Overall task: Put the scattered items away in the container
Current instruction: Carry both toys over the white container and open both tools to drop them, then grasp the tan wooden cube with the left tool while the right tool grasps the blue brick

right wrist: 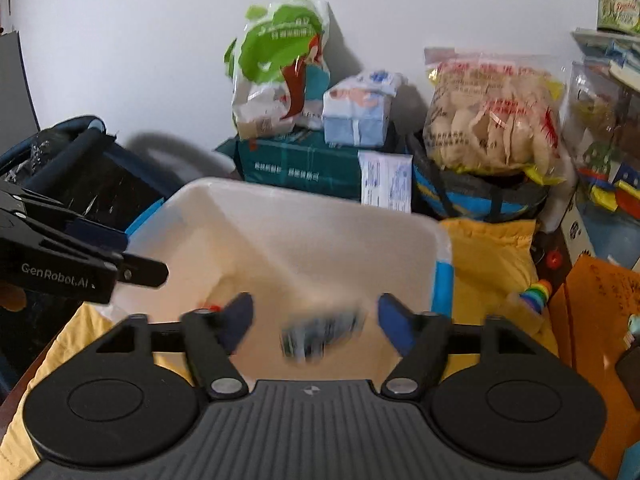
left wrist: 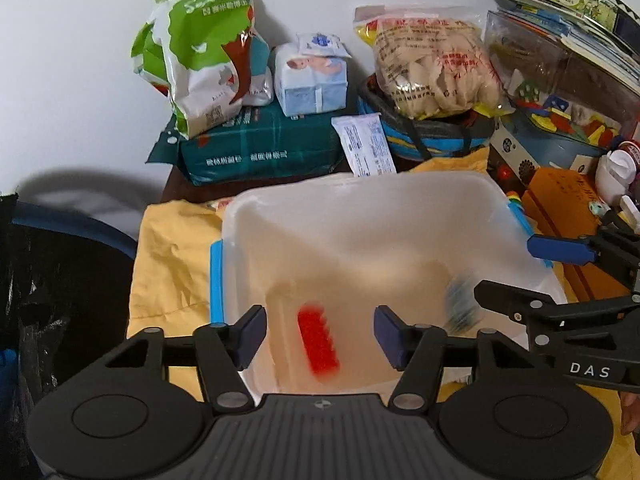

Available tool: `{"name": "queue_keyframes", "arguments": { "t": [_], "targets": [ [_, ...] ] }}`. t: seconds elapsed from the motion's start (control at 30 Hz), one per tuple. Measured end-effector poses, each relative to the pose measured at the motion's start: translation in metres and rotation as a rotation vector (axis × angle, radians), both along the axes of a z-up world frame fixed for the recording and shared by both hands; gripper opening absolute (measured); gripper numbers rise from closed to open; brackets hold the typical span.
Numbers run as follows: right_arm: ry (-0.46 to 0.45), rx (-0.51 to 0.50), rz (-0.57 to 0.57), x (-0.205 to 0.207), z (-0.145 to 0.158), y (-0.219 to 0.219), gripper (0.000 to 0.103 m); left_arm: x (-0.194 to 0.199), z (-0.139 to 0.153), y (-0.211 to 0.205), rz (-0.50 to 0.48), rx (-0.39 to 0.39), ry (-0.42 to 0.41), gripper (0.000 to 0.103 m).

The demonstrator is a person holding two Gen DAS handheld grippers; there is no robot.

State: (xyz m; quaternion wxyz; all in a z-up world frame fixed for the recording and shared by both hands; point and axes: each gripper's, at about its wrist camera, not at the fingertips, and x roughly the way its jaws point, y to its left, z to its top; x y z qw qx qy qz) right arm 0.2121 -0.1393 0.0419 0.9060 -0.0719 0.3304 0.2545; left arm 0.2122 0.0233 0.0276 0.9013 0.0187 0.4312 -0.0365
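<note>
Left gripper (left wrist: 320, 338): jaws spread wide, nothing between the blue pads, poised over the near end of the container
Right gripper (right wrist: 316, 326): jaws likewise apart and empty, held above the container's near right part; in the left wrist view it reaches in from the right edge
Red item (left wrist: 319, 340): a toothed red piece lying on the container floor, seen blurred between the left gripper's fingers
Dark item (right wrist: 320, 336): a blurred blue-black and white object inside the container, below the right gripper; what it is cannot be told
Container (left wrist: 400, 200): translucent white tub with blue side latches, resting on the yellow cloth
Yellow cloth (left wrist: 172, 264): crumpled beneath and around the container
Rainbow toy (right wrist: 538, 294): just beside the container's right side, on the cloth
Green box (left wrist: 260, 148): behind the container, carrying a green-and-white bag (left wrist: 200, 52) and a pale blue tissue pack (left wrist: 312, 80)
Snack bag (left wrist: 432, 64): clear, against the wall, atop a dark basket
</note>
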Motion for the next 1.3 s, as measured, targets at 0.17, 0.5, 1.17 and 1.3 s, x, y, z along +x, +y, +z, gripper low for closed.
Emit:
{"name": "queue_keyframes", "arguments": {
  "t": [0.17, 0.5, 1.17, 1.3],
  "targets": [
    [-0.004, 0.039, -0.021, -0.006, 0.002, -0.010, 0.078, -0.011, 0.000, 0.005, -0.011, -0.006, -0.019, 0.063],
    [-0.087, 0.046, 0.017, -0.094, -0.011, -0.046, 0.084, -0.093, -0.033, 0.010, -0.064, -0.033, -0.029, 0.063],
    [0.087, -0.072, 0.217, -0.168, -0.117, -0.047, 0.066, -0.126, -0.127, -0.048, -0.157, 0.033, 0.075, 0.059],
    [0.076, -0.080, 0.263, -0.172, -0.117, -0.044, 0.066, -0.122, -0.127, -0.043, -0.144, 0.022, 0.083, 0.056]
  ]
}}
